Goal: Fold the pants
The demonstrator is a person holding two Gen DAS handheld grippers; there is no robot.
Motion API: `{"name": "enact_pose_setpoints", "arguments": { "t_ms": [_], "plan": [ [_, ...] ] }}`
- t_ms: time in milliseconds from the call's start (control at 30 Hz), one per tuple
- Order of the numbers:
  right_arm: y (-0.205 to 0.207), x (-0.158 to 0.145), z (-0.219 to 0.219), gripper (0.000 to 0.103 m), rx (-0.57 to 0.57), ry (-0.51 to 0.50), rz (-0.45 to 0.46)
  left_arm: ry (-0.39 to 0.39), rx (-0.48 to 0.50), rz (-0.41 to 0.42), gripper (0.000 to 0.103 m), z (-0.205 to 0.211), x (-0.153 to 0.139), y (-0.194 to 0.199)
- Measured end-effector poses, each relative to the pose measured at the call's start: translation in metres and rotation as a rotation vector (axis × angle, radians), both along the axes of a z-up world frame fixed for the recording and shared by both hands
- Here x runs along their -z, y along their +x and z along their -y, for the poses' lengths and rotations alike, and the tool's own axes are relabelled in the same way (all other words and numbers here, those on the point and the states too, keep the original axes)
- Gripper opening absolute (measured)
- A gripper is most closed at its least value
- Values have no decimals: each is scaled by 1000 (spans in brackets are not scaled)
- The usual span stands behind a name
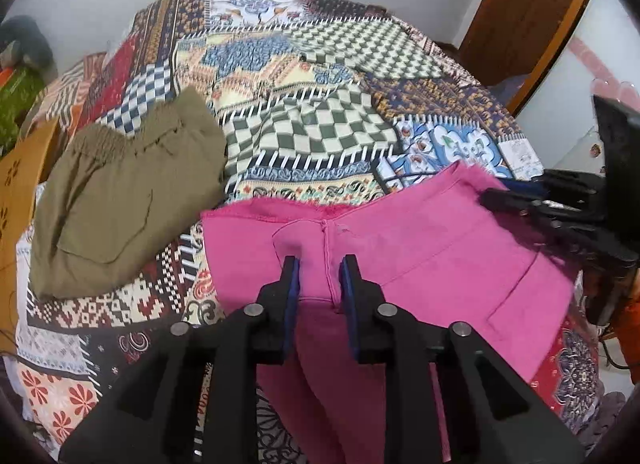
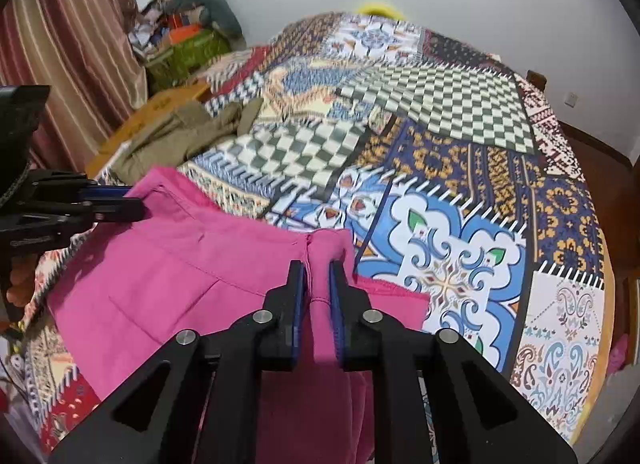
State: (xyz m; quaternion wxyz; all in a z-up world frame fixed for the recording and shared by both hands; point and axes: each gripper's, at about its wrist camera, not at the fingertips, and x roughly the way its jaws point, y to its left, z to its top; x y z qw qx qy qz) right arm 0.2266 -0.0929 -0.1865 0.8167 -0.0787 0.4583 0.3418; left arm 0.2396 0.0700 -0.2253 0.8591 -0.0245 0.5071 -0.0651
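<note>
While you lean over the bed, your left gripper (image 1: 319,264) pinches a ridge of the pink pants (image 1: 420,248) at the seam near the frayed waist edge, its blue pads pressing the cloth from both sides. Your right gripper (image 2: 317,270) likewise clamps a raised fold of the same pants (image 2: 160,264) beside a seam, jaws narrowed on the fabric. Each wrist view catches the other gripper from the side, at the far corner of the garment: the right one (image 1: 532,204) in the left view, the left one (image 2: 100,204) in the right view. The pants lie on the near part of the patchwork bedspread (image 1: 320,76), partly hanging over its edge. Beyond them to the left, folded olive-green pants (image 1: 120,200) rest on the spread. Only your right view shows the striped curtain (image 2: 68,48) and a green bag (image 2: 188,52) stuffed with blurred clutter; only your left view shows the wooden door (image 1: 520,8).
</note>
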Motion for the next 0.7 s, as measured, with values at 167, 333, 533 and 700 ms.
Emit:
{"name": "enact_pose_setpoints", "arguments": {
  "t_ms": [167,333,533,700],
  "plan": [
    [2,-12,12,21,26,12,-29,17,3,34,26,-3,-20,-7],
    [-12,-40,23,23,28,41,29,6,-39,113,26,-13,-56,-19],
    [-42,-50,19,37,-24,72,41,-60,24,114,26,12,-66,-44],
    [-58,-23,7,37,-61,24,-28,-27,95,22,26,44,-35,-61]
  ]
}}
